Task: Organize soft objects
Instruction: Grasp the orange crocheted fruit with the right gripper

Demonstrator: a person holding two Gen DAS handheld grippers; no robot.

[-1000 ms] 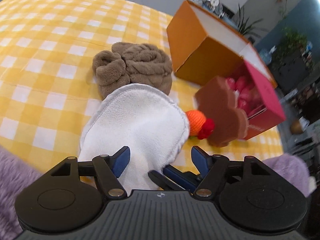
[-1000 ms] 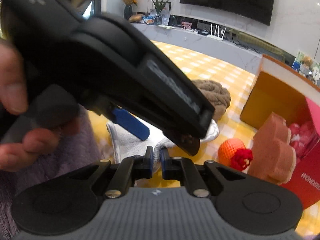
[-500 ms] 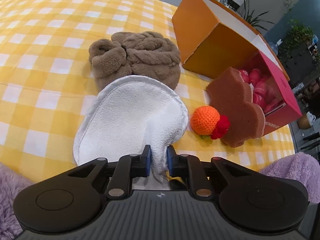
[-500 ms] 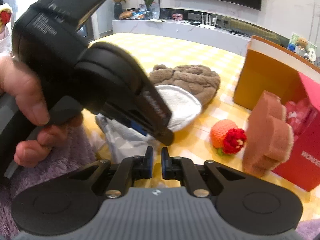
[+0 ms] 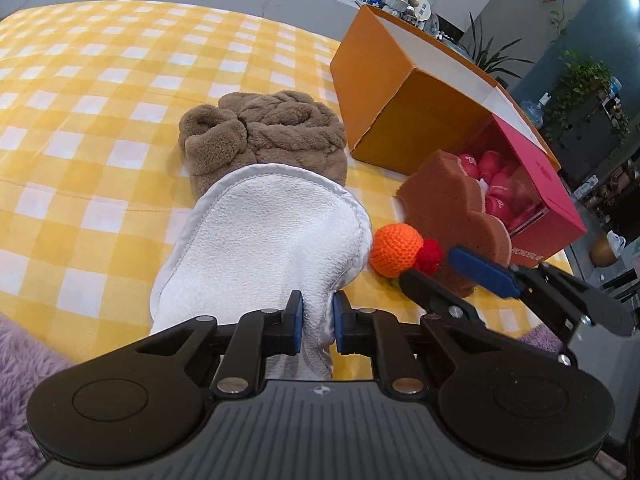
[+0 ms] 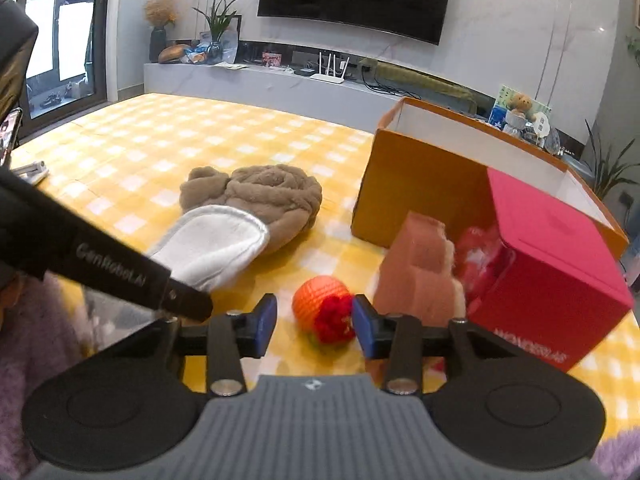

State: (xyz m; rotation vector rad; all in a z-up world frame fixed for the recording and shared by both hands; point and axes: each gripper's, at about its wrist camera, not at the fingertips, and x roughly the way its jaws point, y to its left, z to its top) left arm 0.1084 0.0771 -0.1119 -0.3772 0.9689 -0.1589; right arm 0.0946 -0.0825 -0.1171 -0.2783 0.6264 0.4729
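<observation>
The near end of a white cloth pad [image 5: 264,240] is clamped between the blue pads of the left gripper [image 5: 316,322], the rest of the pad being stretched out over the yellow checked tablecloth [image 5: 100,92] with its far rim laid against a rolled brown fleece towel [image 5: 268,132]. The jaws of the right gripper [image 6: 314,322] are seen parting, and nothing is pinched between them; a crocheted orange ball [image 6: 320,300] with a red tuft is framed in the gap but lies beyond the tips on the cloth, untouched. Just to the right of the ball a brown bear-shaped sponge [image 5: 452,208] is propped upright against the open mouth of a pink box [image 6: 560,264], in which pink soft items are packed. An orange box [image 5: 400,92] with a white inside is set behind the pink one, close to the towel. In the left wrist view the right gripper is seen reaching in from the right toward the ball and sponge. Purple fluffy fabric [image 5: 16,356] is visible at the lower corners.
</observation>
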